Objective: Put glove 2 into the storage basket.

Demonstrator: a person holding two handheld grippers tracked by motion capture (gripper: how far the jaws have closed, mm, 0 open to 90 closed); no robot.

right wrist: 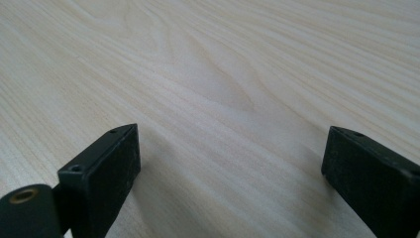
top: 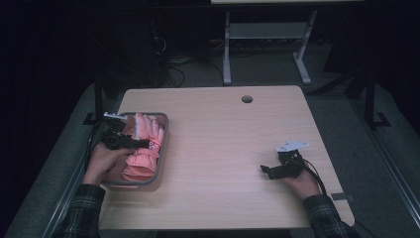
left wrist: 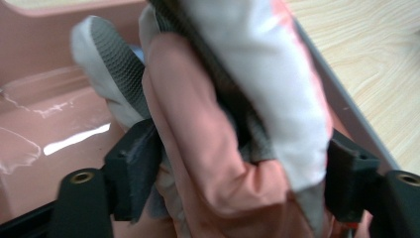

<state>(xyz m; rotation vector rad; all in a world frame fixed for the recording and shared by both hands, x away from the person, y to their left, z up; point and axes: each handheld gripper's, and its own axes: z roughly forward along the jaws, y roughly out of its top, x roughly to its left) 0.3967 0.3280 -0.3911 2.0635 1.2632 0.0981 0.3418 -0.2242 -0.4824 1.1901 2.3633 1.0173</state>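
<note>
A bundle of pink and white gloves (top: 143, 148) lies in a grey-rimmed tray (top: 166, 134) at the table's left. My left gripper (top: 143, 144) reaches into the tray over the bundle. In the left gripper view the gloves (left wrist: 223, 124), pink and white fabric with grey dotted palms, sit between the wide-spread jaws of the left gripper (left wrist: 242, 173), and the pads rest beside the fabric without squeezing it. The tray's pink floor (left wrist: 49, 99) shows behind them. My right gripper (top: 265, 169) rests low on the table at the right. Its jaws (right wrist: 230, 168) stand open over bare wood, holding nothing.
The wooden table (top: 223, 134) has a round cable hole (top: 247, 98) near its far edge. Behind it stand the white legs of another desk (top: 227, 54) and cables on the dark floor. The tray sits close to the table's left edge.
</note>
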